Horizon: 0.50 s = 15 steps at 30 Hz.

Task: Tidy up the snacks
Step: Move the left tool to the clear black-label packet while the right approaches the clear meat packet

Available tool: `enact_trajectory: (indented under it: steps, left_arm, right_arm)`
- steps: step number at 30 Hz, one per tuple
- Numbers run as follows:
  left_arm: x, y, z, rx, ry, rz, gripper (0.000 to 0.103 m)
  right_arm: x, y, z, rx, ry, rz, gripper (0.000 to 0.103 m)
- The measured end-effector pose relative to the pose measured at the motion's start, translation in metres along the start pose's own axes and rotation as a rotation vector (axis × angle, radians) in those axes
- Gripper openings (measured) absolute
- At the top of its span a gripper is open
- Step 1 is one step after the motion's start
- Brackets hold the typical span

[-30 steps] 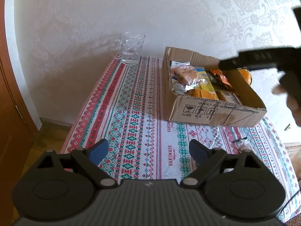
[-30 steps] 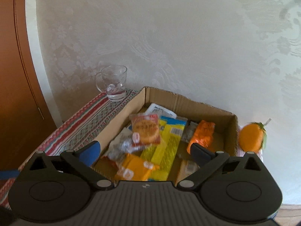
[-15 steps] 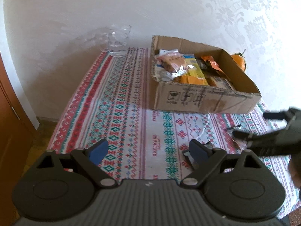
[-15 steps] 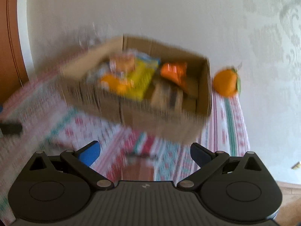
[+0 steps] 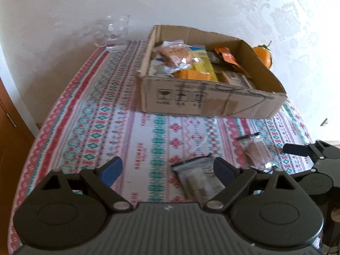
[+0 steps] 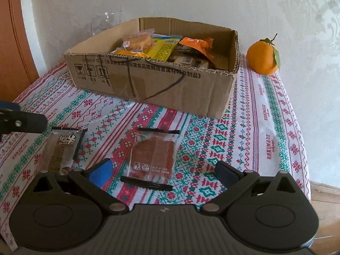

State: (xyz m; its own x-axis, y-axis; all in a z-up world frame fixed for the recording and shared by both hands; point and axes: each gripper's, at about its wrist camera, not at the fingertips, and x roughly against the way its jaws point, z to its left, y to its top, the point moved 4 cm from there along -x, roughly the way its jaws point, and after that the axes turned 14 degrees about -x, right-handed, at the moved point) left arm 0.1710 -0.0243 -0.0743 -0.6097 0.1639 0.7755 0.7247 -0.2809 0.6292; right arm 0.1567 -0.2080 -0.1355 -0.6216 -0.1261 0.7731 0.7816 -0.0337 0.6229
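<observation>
While both grippers' fingers gape wide and empty, the red snack packet [image 6: 153, 156] on the desk awaits pickup into the box [image 6: 153, 85].

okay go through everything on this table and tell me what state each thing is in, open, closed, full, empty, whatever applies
Cardboard box: open-topped, holding many snack packets.
Glass mug: upright; contents unclear.
Orange: whole, unpeeled, leaf attached, outside the box.
Red snack packet: sealed, flat on the tablecloth.
Dark snack packet: looks sealed, flat on the cloth.
Left gripper: open, empty.
Right gripper: open, empty.
</observation>
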Motion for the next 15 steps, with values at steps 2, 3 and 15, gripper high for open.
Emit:
enact_trajectory:
  steps: [2, 3, 15]
  left_arm:
    - [-0.004, 0.001, -0.01, -0.004, -0.003, 0.004, 0.092]
    - [-0.006, 0.001, -0.013, -0.005, -0.004, 0.009, 0.092]
    - [-0.031, -0.013, -0.027, -0.008, 0.052, 0.064, 0.093]
  right_arm:
    - [0.0, 0.0, -0.002, 0.01, 0.008, 0.0, 0.103]
    - [0.0, 0.0, -0.003, 0.011, 0.012, 0.0, 0.103]
    - [0.004, -0.004, -0.01, 0.033, 0.038, -0.028, 0.103]
